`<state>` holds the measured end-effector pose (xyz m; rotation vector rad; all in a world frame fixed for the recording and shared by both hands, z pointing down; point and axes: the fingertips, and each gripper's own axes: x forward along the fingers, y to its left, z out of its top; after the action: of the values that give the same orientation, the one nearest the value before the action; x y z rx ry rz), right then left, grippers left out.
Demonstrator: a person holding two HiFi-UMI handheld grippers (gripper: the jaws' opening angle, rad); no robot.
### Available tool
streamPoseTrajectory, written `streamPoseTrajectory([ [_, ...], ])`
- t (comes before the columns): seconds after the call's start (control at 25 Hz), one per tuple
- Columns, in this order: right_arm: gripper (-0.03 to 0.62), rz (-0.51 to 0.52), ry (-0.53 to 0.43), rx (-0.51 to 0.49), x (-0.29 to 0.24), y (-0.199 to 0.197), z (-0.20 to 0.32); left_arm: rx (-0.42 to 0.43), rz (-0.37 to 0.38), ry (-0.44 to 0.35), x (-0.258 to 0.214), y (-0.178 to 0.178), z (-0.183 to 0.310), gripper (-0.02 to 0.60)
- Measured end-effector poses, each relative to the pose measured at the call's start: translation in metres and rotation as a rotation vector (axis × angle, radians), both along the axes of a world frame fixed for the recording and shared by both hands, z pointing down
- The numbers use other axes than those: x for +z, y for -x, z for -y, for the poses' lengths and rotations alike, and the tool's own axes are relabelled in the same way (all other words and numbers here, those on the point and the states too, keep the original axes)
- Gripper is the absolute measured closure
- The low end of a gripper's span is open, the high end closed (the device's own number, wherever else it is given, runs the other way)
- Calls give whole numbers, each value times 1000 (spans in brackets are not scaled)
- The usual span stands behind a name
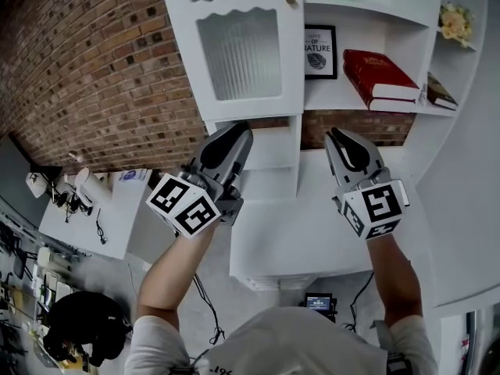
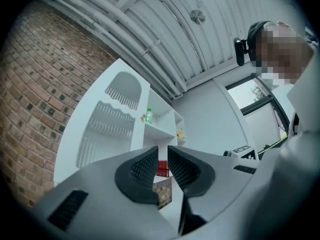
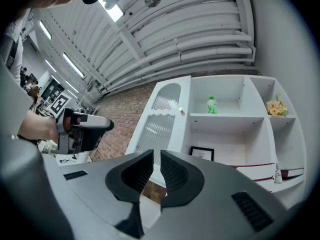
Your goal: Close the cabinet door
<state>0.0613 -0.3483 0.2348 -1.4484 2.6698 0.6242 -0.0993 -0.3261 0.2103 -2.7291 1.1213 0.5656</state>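
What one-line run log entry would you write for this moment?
phase: pre-contact | left gripper: narrowly open, empty | right gripper: narrowly open, empty | cabinet door: apart from both grippers

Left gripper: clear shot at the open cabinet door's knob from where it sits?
Probably yes. The left gripper sits just below the cabinet door, and nothing stands between it and the knob near the door's top edge. It would have to travel up.
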Motion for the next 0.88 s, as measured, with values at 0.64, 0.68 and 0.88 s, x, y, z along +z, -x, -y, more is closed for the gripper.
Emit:
streamPoseTrajectory([
  [0.64,536,63,116,48,42,16,-23,41,-32,97,64,21,-30,515],
  [0.68,536,67,121,52,45,18,-24,46,-35,107,68,23,-31,515],
  [0.88,536,80,148,67,59,23,-30,51,-54,144,85,32,-38,515],
])
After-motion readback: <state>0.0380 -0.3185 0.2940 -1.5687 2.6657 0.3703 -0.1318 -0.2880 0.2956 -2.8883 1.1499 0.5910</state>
